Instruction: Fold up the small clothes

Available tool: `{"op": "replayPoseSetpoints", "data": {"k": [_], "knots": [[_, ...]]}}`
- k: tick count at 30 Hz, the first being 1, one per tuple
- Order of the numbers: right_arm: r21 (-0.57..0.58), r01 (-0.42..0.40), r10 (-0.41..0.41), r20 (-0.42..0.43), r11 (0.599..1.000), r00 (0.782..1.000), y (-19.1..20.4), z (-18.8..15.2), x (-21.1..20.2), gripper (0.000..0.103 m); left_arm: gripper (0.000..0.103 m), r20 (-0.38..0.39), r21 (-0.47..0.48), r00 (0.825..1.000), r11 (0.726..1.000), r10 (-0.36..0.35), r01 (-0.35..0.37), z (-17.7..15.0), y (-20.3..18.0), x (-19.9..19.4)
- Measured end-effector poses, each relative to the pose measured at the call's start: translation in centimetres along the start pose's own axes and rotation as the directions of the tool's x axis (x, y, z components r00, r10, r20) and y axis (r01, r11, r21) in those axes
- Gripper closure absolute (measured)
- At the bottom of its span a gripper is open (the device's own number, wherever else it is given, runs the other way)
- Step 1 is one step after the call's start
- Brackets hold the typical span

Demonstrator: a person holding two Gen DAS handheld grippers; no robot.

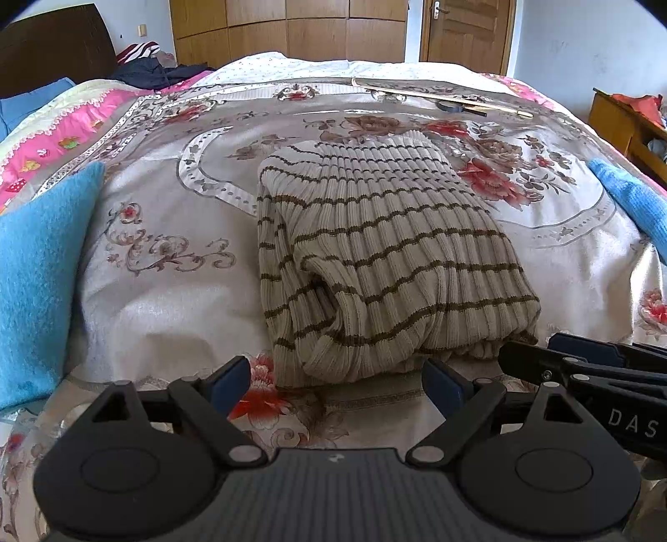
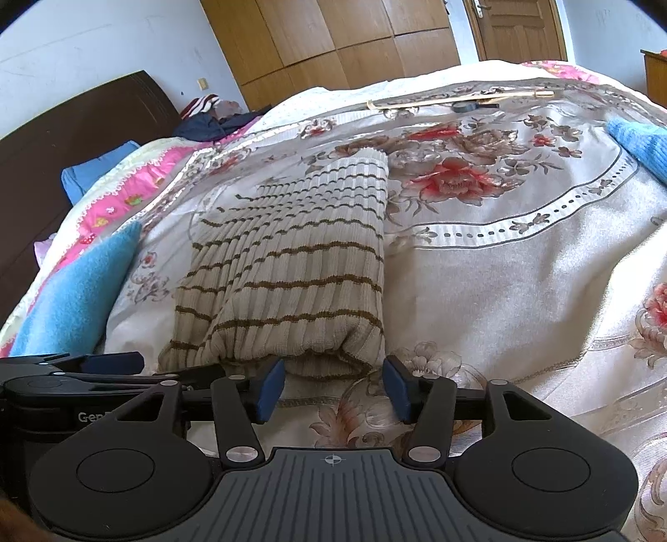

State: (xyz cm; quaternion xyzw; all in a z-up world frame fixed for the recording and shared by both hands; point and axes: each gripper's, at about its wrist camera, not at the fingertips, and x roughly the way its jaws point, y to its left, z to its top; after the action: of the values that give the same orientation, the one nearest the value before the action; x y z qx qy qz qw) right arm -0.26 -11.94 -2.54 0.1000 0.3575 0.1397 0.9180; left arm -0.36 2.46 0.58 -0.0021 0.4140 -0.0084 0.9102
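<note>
Left wrist view: sweater [image 1: 375, 254], cream with brown stripes, lies folded at frame centre on the bed [image 1: 166, 300]. Its near open edge shows a pocket-like gap between layers at centre left; the right wrist view does not show this gap. Left tongs [image 1: 335, 385] at bottom centre: jaws apart, nothing between the pads, near edge of the sweater just beyond them. Right tongs [image 1: 583, 362] enter at the lower right edge, seen side-on, close to the sweater's near right corner.

Right wrist view: sweater [image 2: 292, 279] sits left of centre, foreshortened. Right tongs [image 2: 333, 387] at bottom centre: jaws apart, pads clear of the cloth, the folded near edge just ahead of them. Left tongs [image 2: 104, 367] lie at lower left, partly covering the sweater's near left corner.

Surroundings, left to right: blue cloth [image 1: 37, 283] at left edge; dark clothes heap [image 1: 158, 73] upper left by the headboard [image 1: 54, 46]; wardrobe [image 1: 287, 29] top centre; thin sticks [image 1: 442, 98] with a small dark object on the far bed; door [image 1: 467, 29] upper right; second blue cloth [image 1: 633, 200] at right edge, well apart from the sweater.
</note>
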Motion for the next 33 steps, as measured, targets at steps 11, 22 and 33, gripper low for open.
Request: {"op": "replayPoseSetpoints", "data": {"k": [11, 22, 33], "knots": [[0.020, 0.013, -0.013, -0.018, 1.000, 1.000, -0.5, -0.1, 0.7, 0.050, 0.004, -0.006, -0.023, 1.000, 1.000, -0.016, 0.016, 0.2, 0.1, 0.5], [0.018, -0.001, 0.002, -0.024, 1.000, 1.000, -0.6, 0.0, 1.1, 0.046, 0.004, -0.065, -0.034, 0.998, 0.999, -0.005, 0.003, 0.4, 0.2, 1.6], [-0.001, 0.019, -0.019, -0.023, 1.000, 1.000, -0.3, -0.4, 1.2, 0.045, 0.004, -0.105, -0.023, 0.994, 1.000, -0.005, 0.002, 0.1, 0.1, 2.4]]}}
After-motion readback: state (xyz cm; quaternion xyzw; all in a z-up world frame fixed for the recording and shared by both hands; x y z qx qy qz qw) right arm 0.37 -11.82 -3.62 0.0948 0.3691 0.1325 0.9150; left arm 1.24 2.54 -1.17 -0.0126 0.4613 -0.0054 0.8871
